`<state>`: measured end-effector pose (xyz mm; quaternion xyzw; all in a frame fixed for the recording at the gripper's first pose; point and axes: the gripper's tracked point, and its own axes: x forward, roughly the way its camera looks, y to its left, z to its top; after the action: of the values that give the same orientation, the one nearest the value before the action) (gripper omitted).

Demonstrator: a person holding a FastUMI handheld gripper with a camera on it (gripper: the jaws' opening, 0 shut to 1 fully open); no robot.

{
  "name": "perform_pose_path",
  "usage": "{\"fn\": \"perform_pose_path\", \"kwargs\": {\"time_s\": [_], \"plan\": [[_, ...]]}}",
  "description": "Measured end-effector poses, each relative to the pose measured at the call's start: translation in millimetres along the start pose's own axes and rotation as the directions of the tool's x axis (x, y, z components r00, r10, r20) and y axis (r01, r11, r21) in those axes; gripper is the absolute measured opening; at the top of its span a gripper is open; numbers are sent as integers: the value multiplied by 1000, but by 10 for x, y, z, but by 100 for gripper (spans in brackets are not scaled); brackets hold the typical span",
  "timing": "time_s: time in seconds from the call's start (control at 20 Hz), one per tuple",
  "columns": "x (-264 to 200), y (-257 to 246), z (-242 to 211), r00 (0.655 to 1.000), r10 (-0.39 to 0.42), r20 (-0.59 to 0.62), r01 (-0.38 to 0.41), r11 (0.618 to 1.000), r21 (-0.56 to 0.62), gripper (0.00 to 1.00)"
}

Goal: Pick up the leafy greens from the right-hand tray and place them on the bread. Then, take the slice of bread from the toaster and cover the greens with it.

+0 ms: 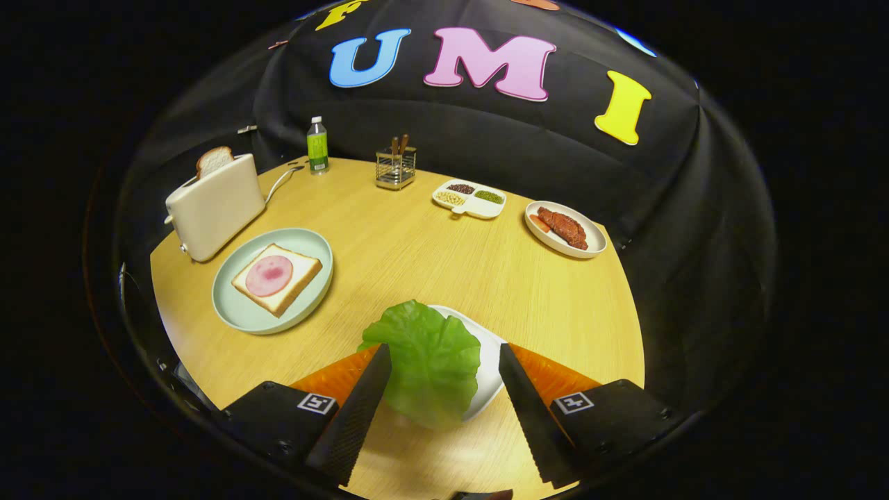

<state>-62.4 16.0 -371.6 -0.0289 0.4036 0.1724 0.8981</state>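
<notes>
A green lettuce leaf [427, 361] lies on a white tray [490, 364], spilling over the tray's near edge. My gripper [441, 355] is open, with the leaf between its fingers. The left finger sits at the leaf's edge, and a strip of tray shows between the leaf and the right finger. Beyond the fingers to the left, a pale green plate [239, 316] holds a slice of bread [295, 281] topped with a round of ham [269, 275]. Behind that plate stands a cream toaster [215, 208] with a bread slice [213, 160] sticking out of its slot.
Far across the round wooden table [417, 250] stand a green-labelled bottle [317, 144], a wire utensil holder [396, 169], a divided dish of beans [469, 198] and a white plate of meat [565, 229]. The toaster's cord [281, 182] trails toward the bottle.
</notes>
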Motion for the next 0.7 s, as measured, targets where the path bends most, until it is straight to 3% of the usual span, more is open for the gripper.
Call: {"fn": "perform_pose_path", "kwargs": {"time_s": [0.3,0.5,0.7], "plan": [[348,142,-209,993,64,-101,-64,998,-4,96],[485,231,-375,981,89,-174,-96,995,-31,88],[559,289,-373,974,126,-187,-117,991,59,76]]}}
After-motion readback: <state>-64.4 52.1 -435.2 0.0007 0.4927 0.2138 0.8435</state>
